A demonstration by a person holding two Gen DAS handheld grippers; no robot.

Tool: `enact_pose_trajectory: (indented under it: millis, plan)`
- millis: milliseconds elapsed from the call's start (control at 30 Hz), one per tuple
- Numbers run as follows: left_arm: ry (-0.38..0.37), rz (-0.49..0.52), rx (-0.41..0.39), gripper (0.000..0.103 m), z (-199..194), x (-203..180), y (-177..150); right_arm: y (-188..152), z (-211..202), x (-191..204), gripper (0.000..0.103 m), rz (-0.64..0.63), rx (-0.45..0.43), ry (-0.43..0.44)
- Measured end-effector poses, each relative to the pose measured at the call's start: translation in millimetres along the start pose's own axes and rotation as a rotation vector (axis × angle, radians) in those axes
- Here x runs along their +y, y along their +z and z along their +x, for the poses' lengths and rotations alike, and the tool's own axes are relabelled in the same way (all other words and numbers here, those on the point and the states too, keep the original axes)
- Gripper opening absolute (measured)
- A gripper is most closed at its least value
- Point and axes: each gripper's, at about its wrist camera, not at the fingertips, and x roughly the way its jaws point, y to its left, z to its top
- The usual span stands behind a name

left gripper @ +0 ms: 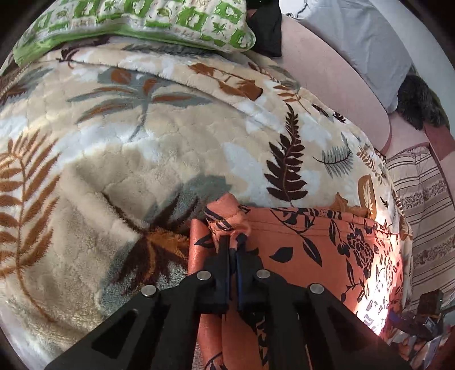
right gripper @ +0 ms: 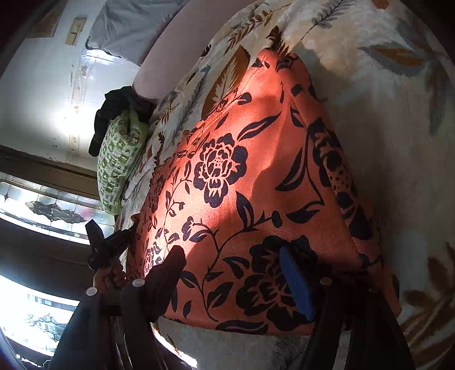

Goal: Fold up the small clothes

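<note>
An orange garment with a black flower print lies on a leaf-patterned fleece blanket. My left gripper is shut on a bunched corner of the garment at its left edge. In the right wrist view the garment lies flat and folded on the blanket. My right gripper is open just above the garment's near edge, its blue-padded finger on the right. The left gripper shows at the garment's far left edge.
A green and white pillow lies at the head of the bed, with a dark cloth beside it. A grey pillow and a dark furry item lie at the right. A striped cloth hangs off the bed's right side.
</note>
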Motion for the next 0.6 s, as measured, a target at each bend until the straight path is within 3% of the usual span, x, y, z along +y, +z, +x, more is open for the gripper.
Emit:
enact_pose_trajectory:
  millis: [67,133,167,200,300,433,500,600]
  plan:
    - [0.061,0.065,-0.051,0.013,-18,-14,-5,0,-1,0,0.073,0.010,0.004,0.001]
    - [0.050,0.098,-0.100,0.035,-43,-26,-15,2,-2,3,0.073,0.024,0.021,-0.006]
    - [0.031,0.108,-0.135,0.055,-58,-31,-21,4,-4,7,0.073,0.024,0.032,-0.011]
    - [0.028,0.117,-0.172,0.067,-73,-39,-30,6,-8,13,0.073,0.008,0.029,-0.003]
    - [-0.015,0.133,-0.236,0.069,-104,-62,-61,26,-25,33,0.073,-0.054,-0.038,0.025]
    - [-0.067,0.137,-0.218,0.069,-108,-88,-103,65,-43,30,0.073,-0.035,-0.163,-0.071]
    - [-0.063,0.151,-0.189,0.069,-98,-100,-120,76,-41,19,0.073,-0.015,-0.168,-0.179]
    - [-0.062,0.183,-0.141,0.069,-80,-110,-140,63,-37,12,0.072,-0.017,-0.116,-0.229]
